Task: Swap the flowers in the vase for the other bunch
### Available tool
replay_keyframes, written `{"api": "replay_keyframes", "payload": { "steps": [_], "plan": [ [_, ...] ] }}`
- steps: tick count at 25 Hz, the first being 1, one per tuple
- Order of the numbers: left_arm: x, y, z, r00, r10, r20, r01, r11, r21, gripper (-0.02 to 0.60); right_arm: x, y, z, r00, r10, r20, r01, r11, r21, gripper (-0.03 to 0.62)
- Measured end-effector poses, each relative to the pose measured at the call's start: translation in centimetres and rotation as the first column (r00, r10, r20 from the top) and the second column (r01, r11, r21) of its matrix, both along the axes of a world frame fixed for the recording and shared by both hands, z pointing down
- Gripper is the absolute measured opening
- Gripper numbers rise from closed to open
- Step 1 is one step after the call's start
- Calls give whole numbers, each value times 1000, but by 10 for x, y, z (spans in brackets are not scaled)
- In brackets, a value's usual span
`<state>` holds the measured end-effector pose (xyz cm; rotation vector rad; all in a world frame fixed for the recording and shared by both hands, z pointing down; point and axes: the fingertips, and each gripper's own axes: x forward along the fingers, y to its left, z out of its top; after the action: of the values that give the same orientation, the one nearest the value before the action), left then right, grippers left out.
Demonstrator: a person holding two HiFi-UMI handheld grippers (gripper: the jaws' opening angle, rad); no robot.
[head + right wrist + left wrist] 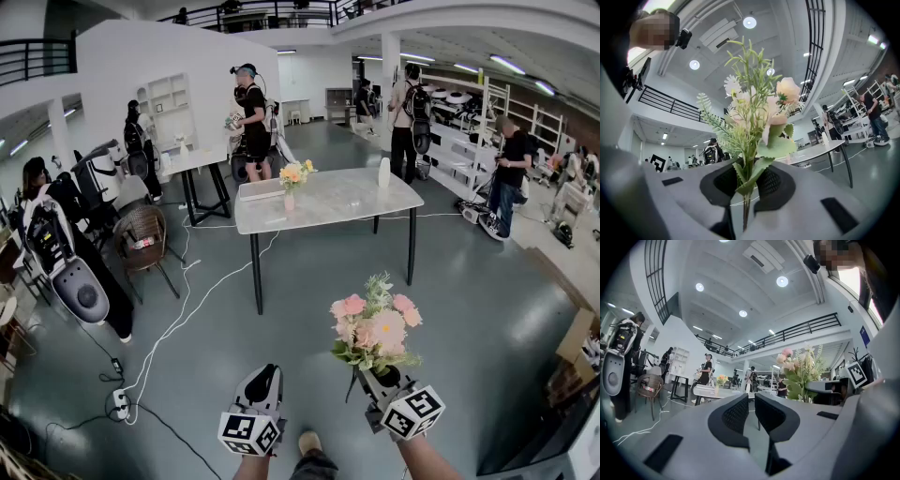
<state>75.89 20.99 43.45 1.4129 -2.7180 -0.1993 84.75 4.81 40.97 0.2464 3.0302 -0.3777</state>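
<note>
I had the pink bunch (375, 326) pinched by its stems in the right claw (380, 378), with the blooms upright. The left claw (263, 375) was closed on nothing and held level beside it. Both were well short of the counter (361, 199), where the vase (289, 202) stood towards the left end with the orange-and-yellow flowers (294, 172) in it.

I judged the step in hand to be the approach. To do it well, I needed to keep the right claw's squeeze steady so the stems neither slipped nor swivelled, and to carry the bunch upright, clear of the counter's edge. The left claw should go in first and open only near the vase. It should take the old flowers low on their stems and lift straight up, since the vase looked light enough to tip.
</note>
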Motion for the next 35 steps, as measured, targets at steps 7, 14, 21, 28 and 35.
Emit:
{"api": "replay_keyframes", "payload": {
  "steps": [7, 14, 21, 28, 35],
  "plan": [
    [-95, -24, -12, 1000, -20, 11, 20, 1000, 21, 55, -94, -14, -4, 1000, 6, -10, -6, 1000, 19, 74],
    [-161, -35, -4, 999, -22, -31, 23, 999, 34, 55, -165, -19, 4, 999, -7, -53, 7, 1000, 9, 74],
    [-220, -44, 5, 999, -12, -47, 15, 999, 46, 55, -225, -34, 12, 998, 20, -66, -22, 999, -37, 74],
    [-251, -40, 13, 997, -15, -72, 18, 999, 40, 55, -260, -38, 17, 997, 46, -66, -50, 997, -60, 74],
    [-268, -47, 17, 997, -18, -81, 22, 999, 44, 55, -279, -36, 24, 997, 25, -69, -29, 998, -61, 74]
  ]
}}
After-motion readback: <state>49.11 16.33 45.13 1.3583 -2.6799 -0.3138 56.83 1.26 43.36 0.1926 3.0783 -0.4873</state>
